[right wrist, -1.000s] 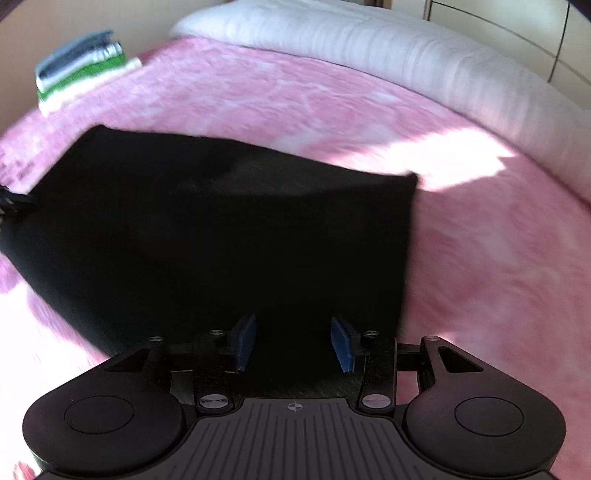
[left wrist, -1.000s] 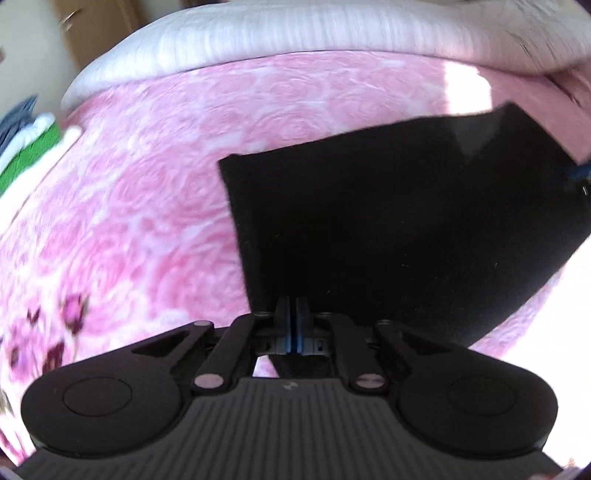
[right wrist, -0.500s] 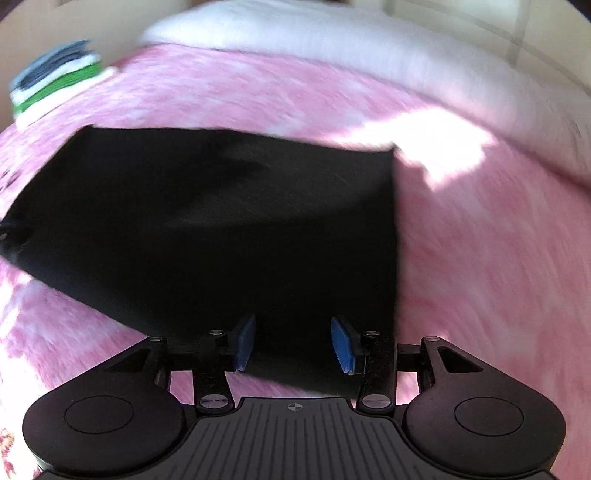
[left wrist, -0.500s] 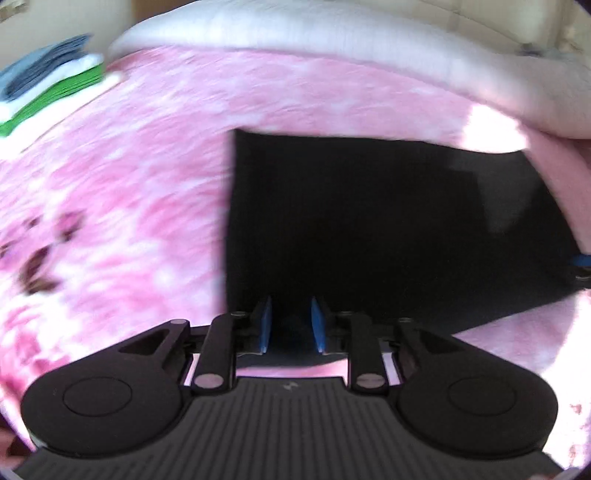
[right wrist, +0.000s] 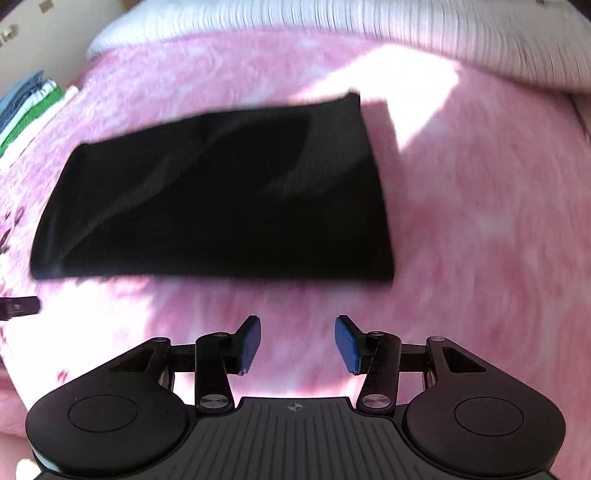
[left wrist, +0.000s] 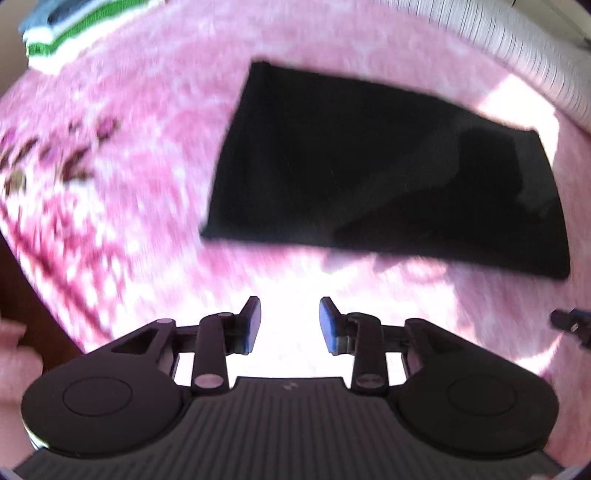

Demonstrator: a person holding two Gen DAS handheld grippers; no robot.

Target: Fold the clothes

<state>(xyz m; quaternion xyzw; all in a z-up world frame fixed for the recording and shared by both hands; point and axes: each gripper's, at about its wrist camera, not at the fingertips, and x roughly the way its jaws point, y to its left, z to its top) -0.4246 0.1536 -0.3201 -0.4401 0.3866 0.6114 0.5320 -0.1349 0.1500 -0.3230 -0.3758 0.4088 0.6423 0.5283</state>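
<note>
The left gripper (left wrist: 290, 325) is hanging above the pink bedspread (left wrist: 155, 155), and its jaws are opening; nothing is lying between its blue pads (left wrist: 252, 325), only the bright sunlit cover is showing there. The black garment (left wrist: 388, 177) is lying flat on the bedspread ahead of this gripper and a little to its right, as a folded rectangle, and it is apart from the fingertips. Far ahead to the left of the left gripper, a stack of folded clothes (left wrist: 74, 26) in blue, white and green is sitting near the edge of the bed. A white ribbed pillow (left wrist: 517, 48) is lying beyond the garment, far ahead to the right. The right gripper (right wrist: 297, 345) is also hanging over the bedspread (right wrist: 480, 221) with its jaws opening wide, and the space between its blue pads (right wrist: 347, 345) is holding nothing. From this gripper the black garment (right wrist: 221, 195) is lying straight ahead and slightly to the left, not touching the fingers. The stack of folded clothes (right wrist: 29, 110) is appearing far to the left of it, and the pillow (right wrist: 369, 33) is stretching across the far side. At the left edge of the right wrist view the tip of the left gripper (right wrist: 18, 307) is showing, beside the near left corner of the garment. Both views are somewhat blurred.
</note>
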